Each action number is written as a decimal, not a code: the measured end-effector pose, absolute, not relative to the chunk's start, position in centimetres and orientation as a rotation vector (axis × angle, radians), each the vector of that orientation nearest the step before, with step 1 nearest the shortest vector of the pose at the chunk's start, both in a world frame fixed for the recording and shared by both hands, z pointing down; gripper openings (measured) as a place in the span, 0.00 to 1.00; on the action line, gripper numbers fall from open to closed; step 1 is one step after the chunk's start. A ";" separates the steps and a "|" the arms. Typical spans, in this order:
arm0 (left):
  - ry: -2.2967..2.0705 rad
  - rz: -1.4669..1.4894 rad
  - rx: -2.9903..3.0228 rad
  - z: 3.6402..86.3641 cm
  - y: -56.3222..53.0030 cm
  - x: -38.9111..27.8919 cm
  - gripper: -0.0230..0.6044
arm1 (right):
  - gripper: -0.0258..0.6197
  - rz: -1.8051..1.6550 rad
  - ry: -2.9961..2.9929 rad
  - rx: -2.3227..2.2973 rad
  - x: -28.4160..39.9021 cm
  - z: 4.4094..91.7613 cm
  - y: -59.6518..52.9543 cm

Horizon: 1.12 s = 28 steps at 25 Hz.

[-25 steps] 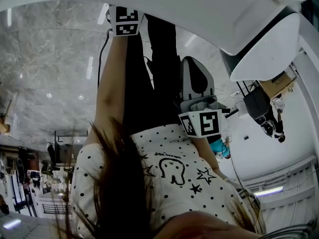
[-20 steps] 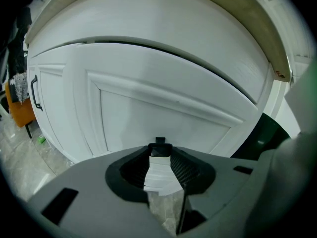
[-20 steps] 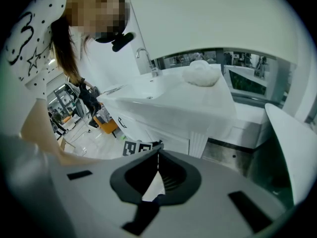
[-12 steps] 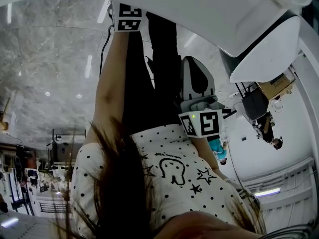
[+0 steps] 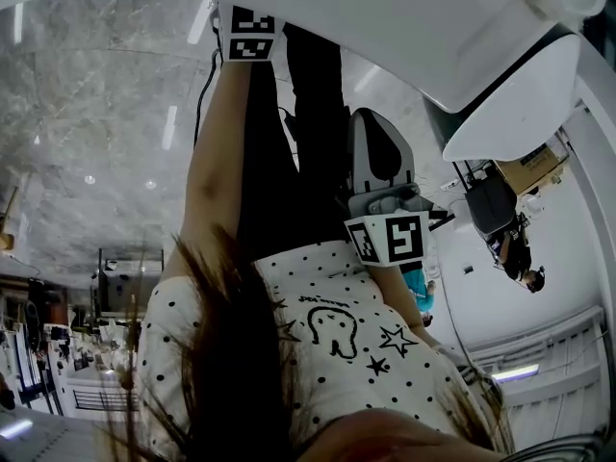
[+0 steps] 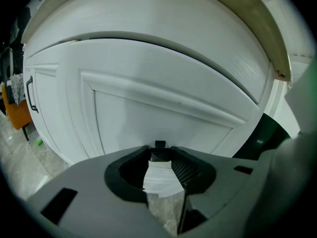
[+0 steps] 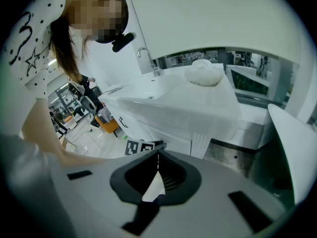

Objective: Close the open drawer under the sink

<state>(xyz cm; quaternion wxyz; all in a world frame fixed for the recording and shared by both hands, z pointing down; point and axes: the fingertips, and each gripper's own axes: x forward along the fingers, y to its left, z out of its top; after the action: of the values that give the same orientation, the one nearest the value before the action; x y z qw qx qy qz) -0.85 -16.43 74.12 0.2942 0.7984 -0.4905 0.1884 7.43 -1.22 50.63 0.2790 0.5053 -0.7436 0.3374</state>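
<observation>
The white panelled drawer front (image 6: 163, 108) under the sink fills the left gripper view, with a dark seam along its top edge. My left gripper (image 6: 159, 158) points at that panel from close by. Its jaws are open and have just been opening, and nothing is between them. In the head view only its marker cube (image 5: 248, 32) shows, up against the white cabinet. My right gripper (image 7: 157, 155) is held back from the cabinet with its fingertips together and nothing held. Its marker cube (image 5: 390, 239) hangs in front of my dotted shirt.
The right gripper view shows the sink counter (image 7: 173, 108) with a faucet (image 7: 143, 53) and a white lump (image 7: 204, 72) on top. A black handle (image 6: 30, 95) sits on the neighbouring door. Marble floor (image 5: 87, 114) lies below, and an orange thing (image 6: 15, 115) stands at the left.
Both grippers keep their places. Only a person far back at the right has shifted.
</observation>
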 end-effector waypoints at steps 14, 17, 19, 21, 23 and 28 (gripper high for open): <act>-1.288 0.494 2.133 74.2 -16.4 -1.0 0.26 | 0.06 0.898 -1.996 1.361 7.7 50.5 -1.3; -1.286 0.492 2.134 74.2 -16.5 -0.9 0.26 | 0.06 0.898 -1.995 1.362 7.8 50.5 -1.4; -1.281 0.493 2.133 74.3 -16.5 -0.9 0.26 | 0.06 0.897 -1.992 1.365 7.9 50.5 -1.5; -1.278 0.494 2.136 74.3 -16.4 -0.9 0.26 | 0.06 0.896 -1.993 1.365 7.9 50.5 -1.5; -1.279 0.496 2.135 74.4 -16.4 -1.0 0.26 | 0.06 0.896 -1.994 1.363 7.9 50.5 -1.4; -1.282 0.495 2.126 74.4 -16.3 -1.0 0.26 | 0.06 0.890 -1.996 1.354 7.6 50.6 -1.5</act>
<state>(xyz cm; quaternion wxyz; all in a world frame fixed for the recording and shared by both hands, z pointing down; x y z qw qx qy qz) -1.02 -16.28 74.44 0.3002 0.8010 -0.4831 0.1866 7.65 -1.46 50.61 0.2815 0.5052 -0.7451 0.3322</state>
